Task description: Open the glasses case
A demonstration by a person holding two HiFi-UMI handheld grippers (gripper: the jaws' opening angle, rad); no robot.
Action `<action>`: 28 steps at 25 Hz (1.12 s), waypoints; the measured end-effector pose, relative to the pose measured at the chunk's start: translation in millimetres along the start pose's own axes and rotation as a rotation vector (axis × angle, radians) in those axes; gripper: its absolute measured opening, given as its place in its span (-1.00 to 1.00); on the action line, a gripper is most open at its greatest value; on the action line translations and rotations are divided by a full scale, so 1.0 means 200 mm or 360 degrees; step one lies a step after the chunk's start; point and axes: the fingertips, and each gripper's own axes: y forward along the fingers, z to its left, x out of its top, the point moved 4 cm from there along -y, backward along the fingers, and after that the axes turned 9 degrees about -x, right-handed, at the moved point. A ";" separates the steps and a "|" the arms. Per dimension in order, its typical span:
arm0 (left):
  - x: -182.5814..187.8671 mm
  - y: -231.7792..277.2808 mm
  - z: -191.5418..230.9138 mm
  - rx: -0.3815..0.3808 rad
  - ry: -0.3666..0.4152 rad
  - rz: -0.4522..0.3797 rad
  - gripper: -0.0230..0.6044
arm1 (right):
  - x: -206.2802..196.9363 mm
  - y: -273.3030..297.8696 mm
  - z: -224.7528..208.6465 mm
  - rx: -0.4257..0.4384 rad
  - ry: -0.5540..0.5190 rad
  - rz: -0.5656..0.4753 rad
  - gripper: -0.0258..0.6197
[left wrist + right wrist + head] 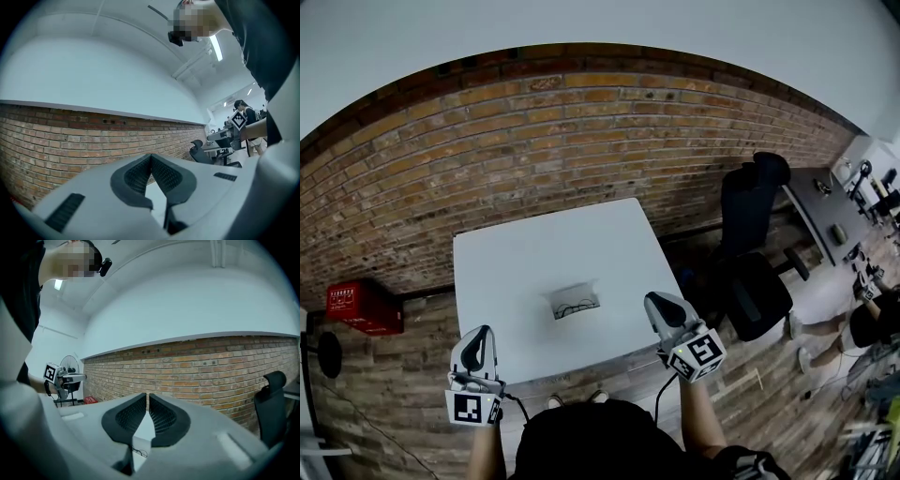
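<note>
Closest in, dark shirt (600, 442). Past it, white table (534, 253). Over the near corners, left gripper (480, 330), jaws pressed together on nothing, and right gripper (652, 300), jaws all but touching, equally empty. Mid-table between them, glasses case (572, 293), lid raised, spectacles (577, 306) inside.

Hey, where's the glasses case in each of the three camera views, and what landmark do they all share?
Head view: the glasses case sits mid-table on the white table, lid up.
Left gripper view: not in it.
Right gripper view: only a sliver of the glasses case at bottom centre, with dark glasses wire showing.
Shared landmark: the brick wall.
</note>
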 end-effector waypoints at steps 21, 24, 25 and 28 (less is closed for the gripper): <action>-0.01 -0.18 0.13 0.0246 -0.0095 -0.0006 -0.90 | 0.05 -0.12 -0.19 -0.0391 0.0039 -0.0097 -0.90; 0.00 -0.19 0.15 0.0277 -0.0109 -0.0043 -0.90 | 0.05 -0.11 -0.18 -0.0378 0.0039 -0.0107 -0.90; 0.00 -0.19 0.15 0.0274 -0.0112 -0.0040 -0.90 | 0.05 -0.10 -0.17 -0.0374 0.0037 -0.0108 -0.90; 0.00 -0.18 0.14 0.0255 -0.0109 -0.0031 -0.90 | 0.06 -0.09 -0.15 -0.0363 0.0025 -0.0109 -0.90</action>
